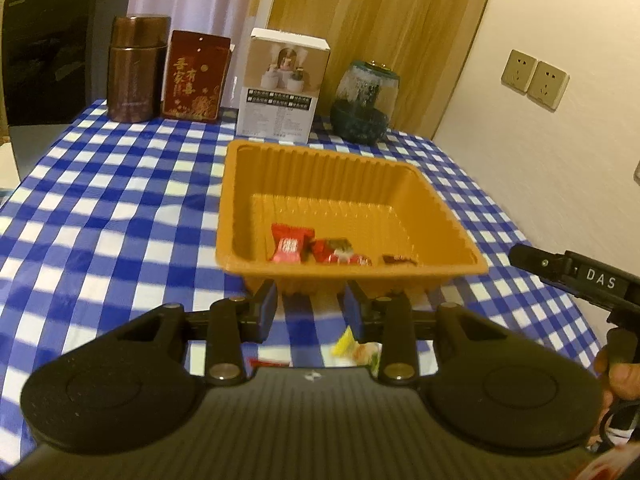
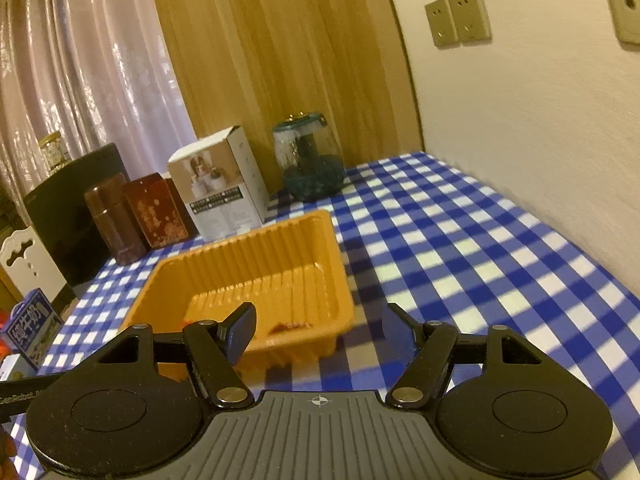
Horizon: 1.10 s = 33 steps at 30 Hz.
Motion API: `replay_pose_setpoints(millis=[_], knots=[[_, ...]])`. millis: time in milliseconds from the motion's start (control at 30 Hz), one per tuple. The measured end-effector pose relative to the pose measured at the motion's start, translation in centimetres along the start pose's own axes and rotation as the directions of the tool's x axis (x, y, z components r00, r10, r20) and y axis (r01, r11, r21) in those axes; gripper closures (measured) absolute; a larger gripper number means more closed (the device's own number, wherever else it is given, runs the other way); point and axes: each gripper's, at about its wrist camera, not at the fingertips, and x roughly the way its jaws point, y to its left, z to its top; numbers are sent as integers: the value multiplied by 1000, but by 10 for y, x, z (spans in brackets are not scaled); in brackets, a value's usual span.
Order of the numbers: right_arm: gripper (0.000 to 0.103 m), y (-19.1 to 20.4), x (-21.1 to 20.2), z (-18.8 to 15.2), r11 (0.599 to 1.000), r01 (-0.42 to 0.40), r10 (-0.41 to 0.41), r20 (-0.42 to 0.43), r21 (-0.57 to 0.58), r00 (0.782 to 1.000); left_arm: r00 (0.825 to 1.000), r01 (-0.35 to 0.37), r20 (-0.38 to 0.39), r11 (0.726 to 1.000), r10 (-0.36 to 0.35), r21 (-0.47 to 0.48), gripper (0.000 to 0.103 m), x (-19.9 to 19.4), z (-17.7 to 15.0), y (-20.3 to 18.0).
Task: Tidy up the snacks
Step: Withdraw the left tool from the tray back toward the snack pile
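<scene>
An orange plastic tray (image 1: 440, 216) sits on the blue checked tablecloth. It holds a red wrapped candy (image 1: 289, 243), a second red candy (image 1: 335, 251) and a small dark candy (image 1: 399, 259) near its front wall. My left gripper (image 1: 311, 307) is open and empty, just in front of the tray. A yellow-and-white wrapped snack (image 1: 354, 346) and a red wrapper edge (image 1: 269, 361) lie on the cloth under it. My right gripper (image 2: 320, 330) is open and empty over the tray's (image 2: 248, 248) near right corner; it shows at the right edge of the left wrist view (image 1: 568, 272).
Along the back stand a brown canister (image 1: 136, 68), a red box (image 1: 195, 76), a white carton (image 1: 282, 84) and a glass jar (image 1: 366, 102). A black appliance (image 1: 52, 52) is at the back left. A blue milk carton (image 2: 30, 328) stands left. The wall runs along the right.
</scene>
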Motion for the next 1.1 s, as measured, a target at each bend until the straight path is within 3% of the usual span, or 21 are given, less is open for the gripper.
replay_pose_setpoints(millis=[500,833,1100], knots=[[33,-15,-25,-59,998,52,-55,-123,-32,991,996,-54,-72,998,55,15,67,-24,-56,14],[34,-9,-12,-68,996,37,-50,-165,-82,985,994,-72,-81,997,72,3,67,-16,-59,19],[59,-2,12,-74,988,54,-81,-194,-141,978,994,-64,-91,998,63,-9,67,-6,-59,19]])
